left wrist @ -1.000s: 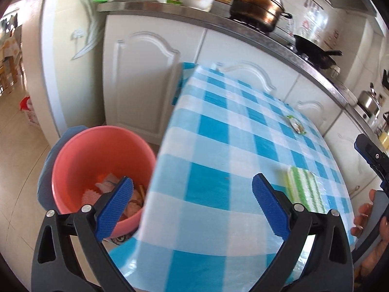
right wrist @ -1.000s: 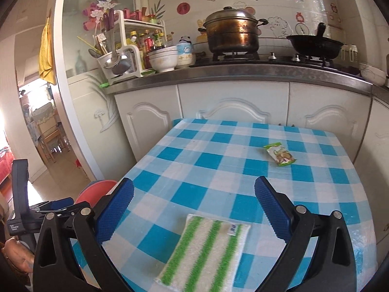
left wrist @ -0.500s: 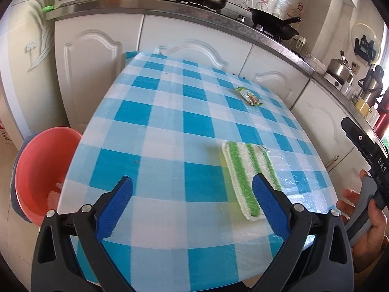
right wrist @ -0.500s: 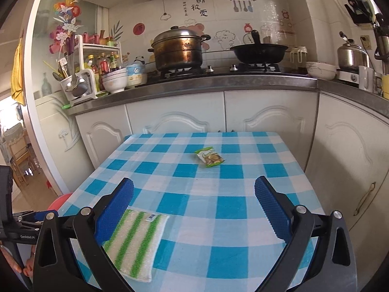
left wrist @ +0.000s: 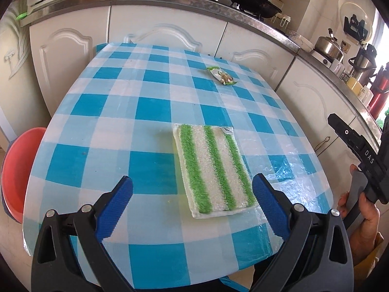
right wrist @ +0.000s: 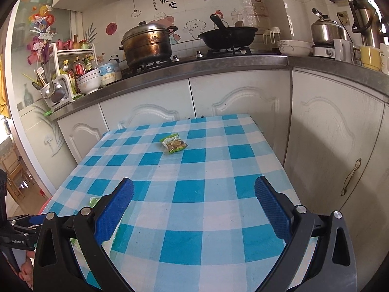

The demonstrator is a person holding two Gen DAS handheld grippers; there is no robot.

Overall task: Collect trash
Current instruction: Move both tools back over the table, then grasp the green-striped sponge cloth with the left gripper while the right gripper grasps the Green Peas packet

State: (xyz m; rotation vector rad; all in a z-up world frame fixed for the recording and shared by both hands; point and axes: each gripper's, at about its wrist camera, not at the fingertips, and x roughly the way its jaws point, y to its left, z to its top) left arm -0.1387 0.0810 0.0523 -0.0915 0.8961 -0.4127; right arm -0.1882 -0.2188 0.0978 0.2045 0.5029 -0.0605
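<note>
A small green snack wrapper (left wrist: 221, 75) (right wrist: 174, 143) lies on the far part of the blue-checked table (left wrist: 136, 112) (right wrist: 214, 189). A green-and-white striped cloth (left wrist: 212, 168) lies flat near the front, just ahead of my left gripper (left wrist: 191, 203), which is open and empty above the near table edge. My right gripper (right wrist: 194, 205) is also open and empty, over the near half of the table, well short of the wrapper. A red basin (left wrist: 14, 170) sits on the floor left of the table; its inside is out of sight.
White cabinets (right wrist: 240, 102) and a steel counter (right wrist: 206, 60) with a pot (right wrist: 147, 43), a wok (right wrist: 227, 36), bowls and a kettle (right wrist: 328, 32) run behind and right of the table. A hand (left wrist: 362, 206) holds the right gripper's body at the right in the left wrist view.
Both views have swung to the right. The basin has slid to the left edge of the left view, and the striped cloth now lies between the left fingers. Both grippers stay open.
</note>
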